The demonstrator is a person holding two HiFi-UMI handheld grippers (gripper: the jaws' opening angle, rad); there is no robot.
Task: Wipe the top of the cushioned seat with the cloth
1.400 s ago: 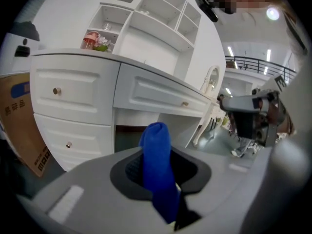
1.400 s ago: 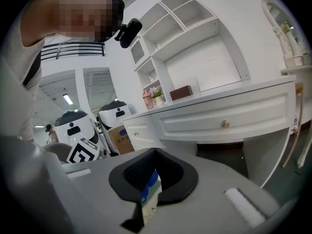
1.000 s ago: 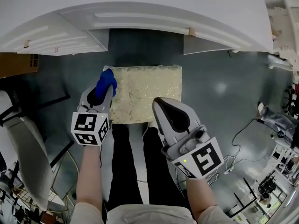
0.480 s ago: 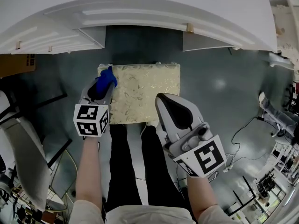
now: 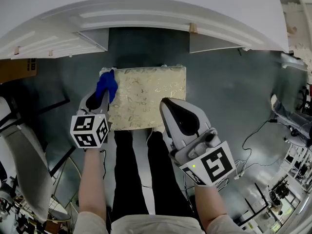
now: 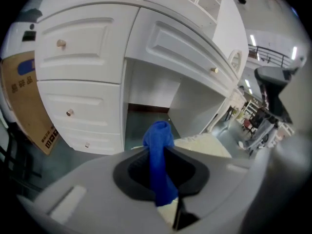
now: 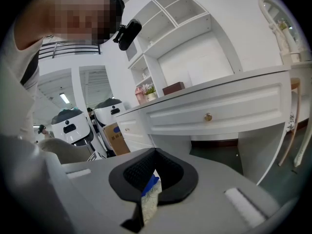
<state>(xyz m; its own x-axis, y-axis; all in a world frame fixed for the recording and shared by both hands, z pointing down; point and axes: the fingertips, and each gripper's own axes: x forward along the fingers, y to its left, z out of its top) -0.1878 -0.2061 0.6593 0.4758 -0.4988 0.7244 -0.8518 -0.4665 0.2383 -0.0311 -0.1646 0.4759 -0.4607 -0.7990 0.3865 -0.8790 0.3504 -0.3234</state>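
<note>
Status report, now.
Left gripper shut on blue cloth, at far-left corner of cushioned seat. Right gripper shut, empty, by near edge. Seat top otherwise bare.

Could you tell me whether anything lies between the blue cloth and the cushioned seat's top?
Nothing visible: the left gripper holds the blue cloth over the far-left corner of the pale patterned cushioned seat.

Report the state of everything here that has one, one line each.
left claw: shut on the cloth
cloth: bunched up, over the seat's far left corner
right claw: shut, holding nothing, above the seat's near right corner
seat: upright on the floor, top mostly bare
desk drawers: all shut
</note>
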